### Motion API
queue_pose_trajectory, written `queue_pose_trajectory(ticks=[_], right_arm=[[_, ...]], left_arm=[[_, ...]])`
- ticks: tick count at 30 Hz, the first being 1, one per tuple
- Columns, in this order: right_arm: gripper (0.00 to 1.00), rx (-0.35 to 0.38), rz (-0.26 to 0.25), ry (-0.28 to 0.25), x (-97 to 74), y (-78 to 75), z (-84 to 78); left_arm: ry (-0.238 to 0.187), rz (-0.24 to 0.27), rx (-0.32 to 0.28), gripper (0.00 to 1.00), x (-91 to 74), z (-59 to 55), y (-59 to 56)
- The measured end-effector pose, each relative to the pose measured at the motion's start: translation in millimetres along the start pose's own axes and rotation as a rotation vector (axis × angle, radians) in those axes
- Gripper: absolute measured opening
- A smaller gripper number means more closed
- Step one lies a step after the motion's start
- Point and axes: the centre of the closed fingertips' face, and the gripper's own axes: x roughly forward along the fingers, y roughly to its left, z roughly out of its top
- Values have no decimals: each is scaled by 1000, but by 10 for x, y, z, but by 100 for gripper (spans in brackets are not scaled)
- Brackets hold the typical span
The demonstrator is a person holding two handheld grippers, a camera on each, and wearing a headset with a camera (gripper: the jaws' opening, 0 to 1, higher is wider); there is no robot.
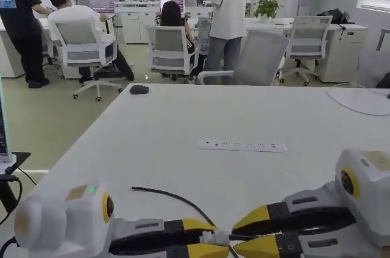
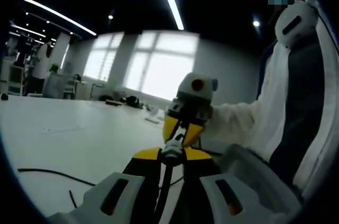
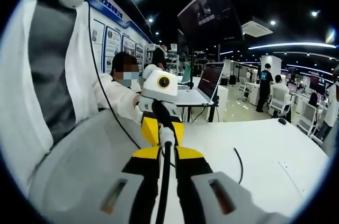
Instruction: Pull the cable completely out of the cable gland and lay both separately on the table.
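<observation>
Low in the head view my two grippers meet tip to tip over the white table (image 1: 183, 166). The left gripper (image 1: 217, 239) is shut on a small white cable gland (image 1: 213, 237). In the left gripper view the gland (image 2: 172, 150) sits between the yellow jaw tips of the left gripper (image 2: 170, 155). A thin black cable (image 1: 170, 197) curves over the table to the gland. The right gripper (image 1: 241, 237) faces it, shut on the cable just past the gland. In the right gripper view the cable (image 3: 164, 176) runs between the tips of the right gripper (image 3: 166, 153), and the gland (image 3: 166, 135) lies just beyond them.
A white power strip (image 1: 242, 146) lies mid-table and a black mouse (image 1: 139, 89) near the far left edge. A thin white cable loop (image 1: 359, 102) rests at the far right. Office chairs (image 1: 170, 47) and people stand beyond the table.
</observation>
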Motion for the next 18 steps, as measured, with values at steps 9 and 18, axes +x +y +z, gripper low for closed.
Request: queue_pose_trajectory(ticks=[9, 18], right_arm=[[4, 11, 1, -19, -9, -12, 25], [4, 5, 7, -26, -22, -15, 14]], left_arm=[[-3, -5, 3, 16, 6, 12, 5], [-1, -4, 5, 16, 3, 8, 9]])
